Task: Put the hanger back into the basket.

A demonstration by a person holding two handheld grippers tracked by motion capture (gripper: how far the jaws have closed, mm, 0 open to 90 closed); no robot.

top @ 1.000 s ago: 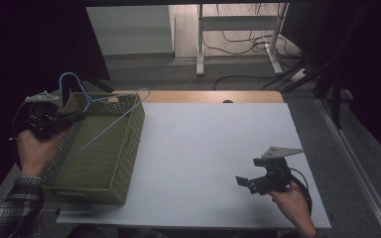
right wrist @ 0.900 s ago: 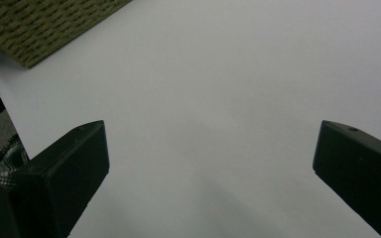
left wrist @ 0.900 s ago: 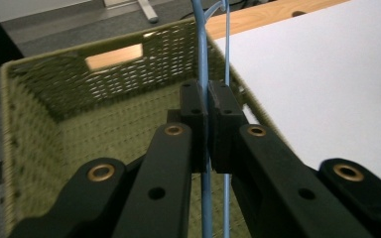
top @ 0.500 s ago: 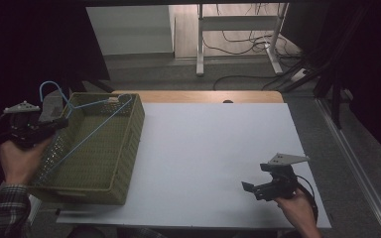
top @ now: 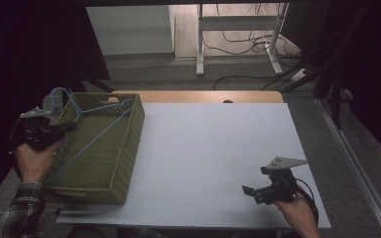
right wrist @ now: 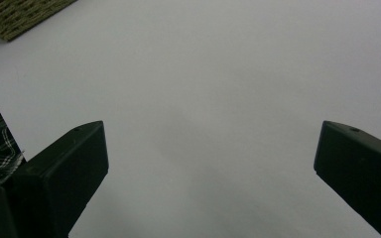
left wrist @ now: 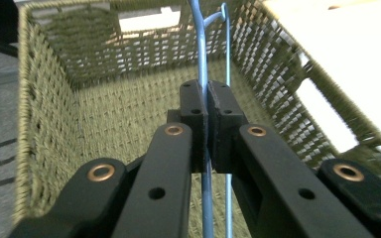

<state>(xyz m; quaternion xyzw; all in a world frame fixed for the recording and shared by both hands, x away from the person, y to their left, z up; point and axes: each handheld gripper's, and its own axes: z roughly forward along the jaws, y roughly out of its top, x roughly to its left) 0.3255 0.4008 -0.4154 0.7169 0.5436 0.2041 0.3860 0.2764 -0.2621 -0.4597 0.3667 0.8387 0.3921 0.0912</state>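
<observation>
Item: blue wire hanger (top: 87,130) — lies slantwise in the green woven basket (top: 124,148), its hook (top: 58,94) rising over the basket's far left corner, its long wire running down toward the near left wall.

Carrier: white table (top: 213,153); the basket stands along its left edge, near corner close to the table's front edge.

Left gripper (top: 62,130): at the basket's left rim, held by the person's left hand (top: 32,161). In the left gripper view the jaws stand pressed together on the hanger's wire (left wrist: 204,74), which runs up between the pads toward the basket's far wall (left wrist: 144,47).

Right gripper (top: 252,192): near the table's front right corner, well apart from the basket. In the right gripper view its jaws are spread wide over bare tabletop, holding nothing.

Step in hand, by judgement: the hanger is pinched at the basket — whether going in or coming out cannot be told from this moment alone.

Next move, by judgement: either calls for keeping the thin wire from slipping or twisting between the pads, and keeping hook and shoulders clear of the woven rim so the weave does not snag.
</observation>
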